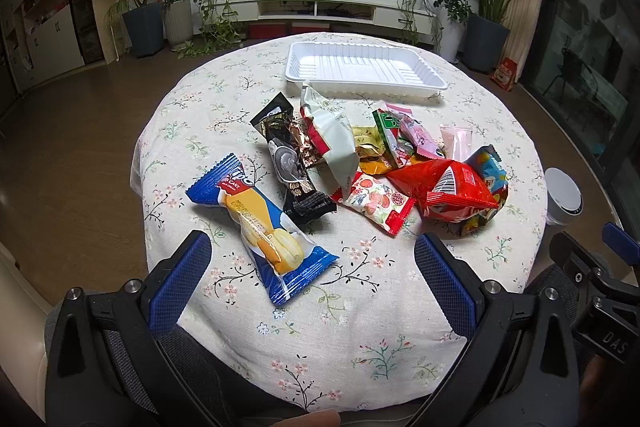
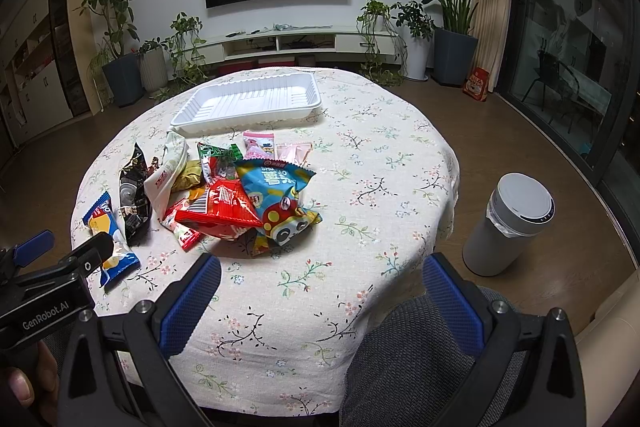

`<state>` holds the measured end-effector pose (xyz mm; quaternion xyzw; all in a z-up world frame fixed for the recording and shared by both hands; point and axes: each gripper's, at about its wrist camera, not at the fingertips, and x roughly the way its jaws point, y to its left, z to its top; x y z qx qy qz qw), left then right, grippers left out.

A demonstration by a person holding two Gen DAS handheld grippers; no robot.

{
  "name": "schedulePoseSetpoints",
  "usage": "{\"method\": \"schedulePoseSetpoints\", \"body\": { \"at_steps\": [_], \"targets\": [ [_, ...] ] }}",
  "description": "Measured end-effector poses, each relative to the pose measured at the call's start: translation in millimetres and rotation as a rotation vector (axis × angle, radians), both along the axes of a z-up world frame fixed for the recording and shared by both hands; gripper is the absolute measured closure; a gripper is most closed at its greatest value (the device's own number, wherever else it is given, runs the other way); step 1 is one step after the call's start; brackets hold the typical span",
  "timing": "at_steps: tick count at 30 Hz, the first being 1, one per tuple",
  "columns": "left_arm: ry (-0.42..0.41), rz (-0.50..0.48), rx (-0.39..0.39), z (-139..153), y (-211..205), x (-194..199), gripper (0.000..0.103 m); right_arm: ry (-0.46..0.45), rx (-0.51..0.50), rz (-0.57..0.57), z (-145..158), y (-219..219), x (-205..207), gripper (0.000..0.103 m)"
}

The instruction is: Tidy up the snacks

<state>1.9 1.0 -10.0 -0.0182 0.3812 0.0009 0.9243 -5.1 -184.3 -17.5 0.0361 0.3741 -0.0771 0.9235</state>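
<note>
While white tray (image 1: 366, 67) sits bare at far side of worktop (image 1: 320, 327), task looks barely begun: no snack inside, whole pile left to sort. Left tongs (image 1: 312, 275) spread apart, holding nothing, hovering at near edge. Nearest left: blue cake packet (image 1: 260, 227), lying apart from heap. Next: black wrapper (image 1: 292, 167), pale green-white bag (image 1: 332, 139), strawberry packet (image 1: 376, 203), red bag (image 1: 444, 191), blue cartoon bag (image 2: 276, 195), overlapping mid-worktop. Right tongs (image 2: 320, 303) likewise apart, holding nothing.
</note>
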Motion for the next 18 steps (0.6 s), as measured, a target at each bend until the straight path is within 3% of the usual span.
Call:
{"method": "schedulePoseSetpoints", "body": {
  "at_steps": [18],
  "targets": [
    [0.005, 0.001, -0.001, -2.6, -0.4, 0.0, 0.0, 0.002, 0.0, 0.0, -0.8, -0.6, -0.2, 0.0]
  ]
}}
